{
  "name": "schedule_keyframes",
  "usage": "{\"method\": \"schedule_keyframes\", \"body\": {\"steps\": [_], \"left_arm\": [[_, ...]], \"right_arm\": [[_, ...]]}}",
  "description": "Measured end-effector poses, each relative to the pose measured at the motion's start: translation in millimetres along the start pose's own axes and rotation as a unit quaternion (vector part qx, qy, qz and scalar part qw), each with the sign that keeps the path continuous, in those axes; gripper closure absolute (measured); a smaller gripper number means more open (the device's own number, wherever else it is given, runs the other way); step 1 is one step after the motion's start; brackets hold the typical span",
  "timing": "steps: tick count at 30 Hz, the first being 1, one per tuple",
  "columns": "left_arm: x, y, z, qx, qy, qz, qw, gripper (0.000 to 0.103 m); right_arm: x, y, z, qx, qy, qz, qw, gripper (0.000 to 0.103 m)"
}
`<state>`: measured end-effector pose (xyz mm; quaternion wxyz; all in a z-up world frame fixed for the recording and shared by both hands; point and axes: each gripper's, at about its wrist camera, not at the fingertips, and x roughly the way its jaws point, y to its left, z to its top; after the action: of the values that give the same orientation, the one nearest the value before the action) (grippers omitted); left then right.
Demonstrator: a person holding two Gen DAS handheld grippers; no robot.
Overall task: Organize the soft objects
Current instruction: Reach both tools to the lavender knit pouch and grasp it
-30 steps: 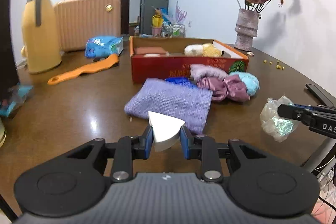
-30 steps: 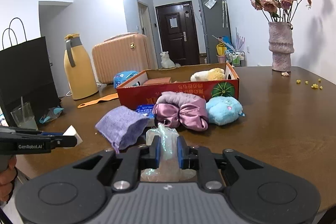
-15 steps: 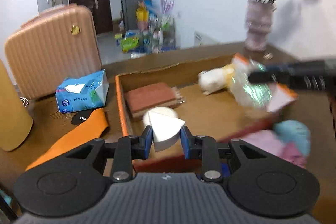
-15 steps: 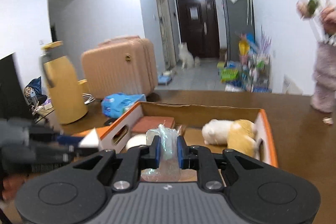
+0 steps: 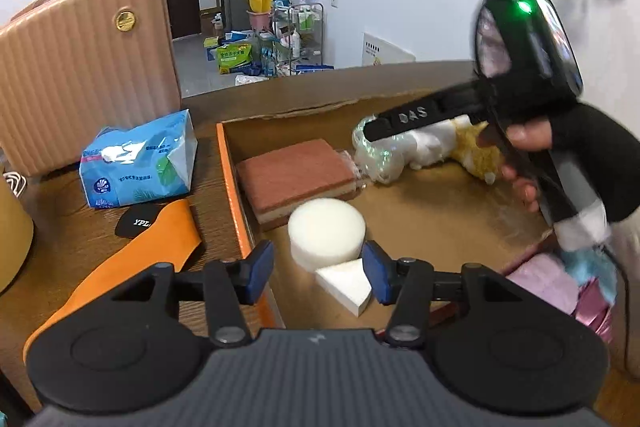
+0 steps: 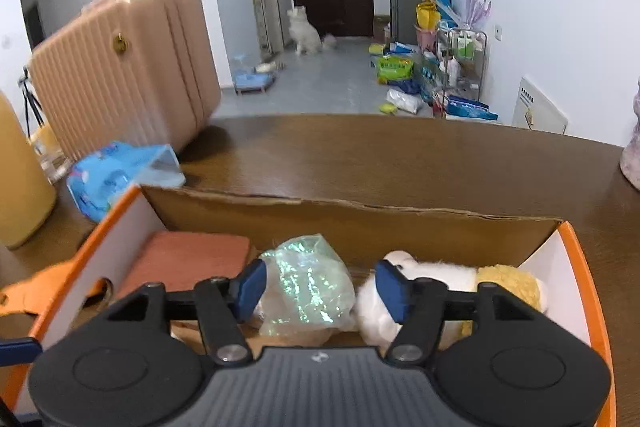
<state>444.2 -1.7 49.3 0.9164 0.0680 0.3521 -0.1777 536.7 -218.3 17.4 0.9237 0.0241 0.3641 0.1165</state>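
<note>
My left gripper (image 5: 316,273) is open above the orange-rimmed cardboard box (image 5: 232,187). The white wedge sponge (image 5: 346,285) lies loose on the box floor beside a round white sponge (image 5: 326,233) and a red-brown sponge block (image 5: 294,177). My right gripper (image 6: 320,291) is open over the box (image 6: 580,259). The shiny crinkled plastic bundle (image 6: 306,287) lies loose between its fingers, next to a white and yellow plush toy (image 6: 460,283). The right gripper also shows in the left wrist view (image 5: 372,133), over the bundle (image 5: 374,157).
A blue tissue pack (image 5: 138,159), an orange shoehorn (image 5: 132,267) and a pink suitcase (image 5: 80,67) are left of the box. Pink and blue soft items (image 5: 560,283) lie in front of it on the right. A vase (image 6: 632,155) stands far right.
Both grippers moved over the box and opened. The left let go of the white wedge sponge; the right let go of the shiny plastic bundle. Both items now lie in the box.
</note>
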Motion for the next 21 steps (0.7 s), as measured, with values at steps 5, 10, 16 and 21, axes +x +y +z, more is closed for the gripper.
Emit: {"method": "schedule_keyframes", "body": {"steps": [5, 10, 16, 21], "left_arm": [[-24, 2, 11, -0.014, -0.024, 0.016, 0.9995, 0.046], [-67, -3, 6, -0.019, -0.05, 0.043, 0.9976, 0.033], [-127, -12, -23, -0.038, -0.076, 0.049, 0.9952, 0.027], [-160, -27, -43, -0.046, -0.095, 0.056, 0.9929, 0.027]], "right_arm": [[-34, -10, 4, -0.001, -0.022, -0.01, 1.0, 0.04], [-98, -25, -5, -0.01, -0.049, -0.021, 0.999, 0.036], [-185, -48, -48, -0.021, -0.084, -0.048, 0.995, 0.029], [-239, -50, -86, -0.015, -0.11, -0.05, 0.993, 0.029]]}}
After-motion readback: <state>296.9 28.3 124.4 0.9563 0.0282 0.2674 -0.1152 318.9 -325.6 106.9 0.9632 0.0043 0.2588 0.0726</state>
